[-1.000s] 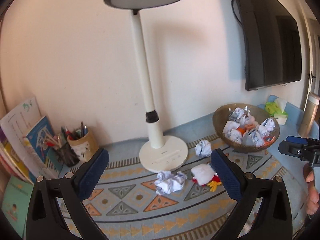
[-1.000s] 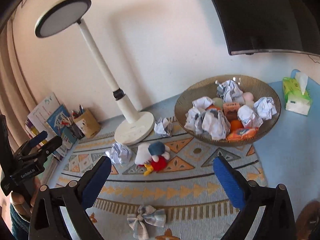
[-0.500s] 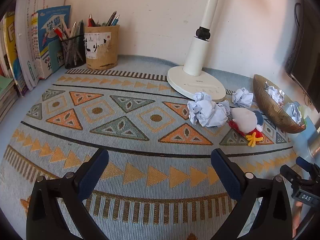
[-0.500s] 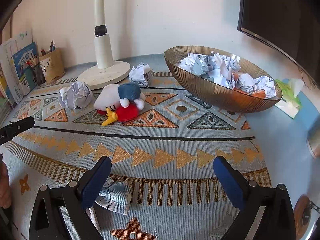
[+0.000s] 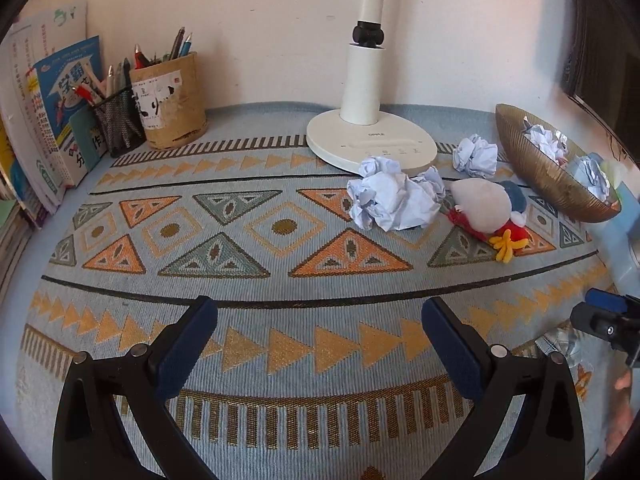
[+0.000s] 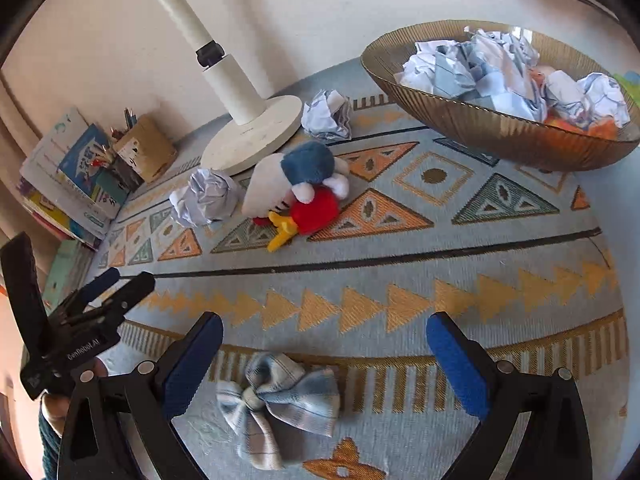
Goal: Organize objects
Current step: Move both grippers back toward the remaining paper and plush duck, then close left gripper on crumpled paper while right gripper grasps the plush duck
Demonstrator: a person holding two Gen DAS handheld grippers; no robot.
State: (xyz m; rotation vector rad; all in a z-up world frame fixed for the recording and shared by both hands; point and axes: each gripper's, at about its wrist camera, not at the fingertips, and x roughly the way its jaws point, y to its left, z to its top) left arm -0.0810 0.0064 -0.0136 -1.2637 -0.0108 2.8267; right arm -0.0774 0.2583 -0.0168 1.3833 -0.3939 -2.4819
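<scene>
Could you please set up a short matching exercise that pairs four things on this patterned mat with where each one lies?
Things:
1. pale checked fabric bow
2. red, white and blue plush toy
3. ribbed brown bowl
4. tan cylindrical pen holder

Places:
A. beside the books, at the wall
B. between the open right tongs
C. right end of the mat, holding crumpled paper
D. in front of the white lamp base, next to a paper ball

Pairs: 1-B, 2-D, 3-C, 4-A
</scene>
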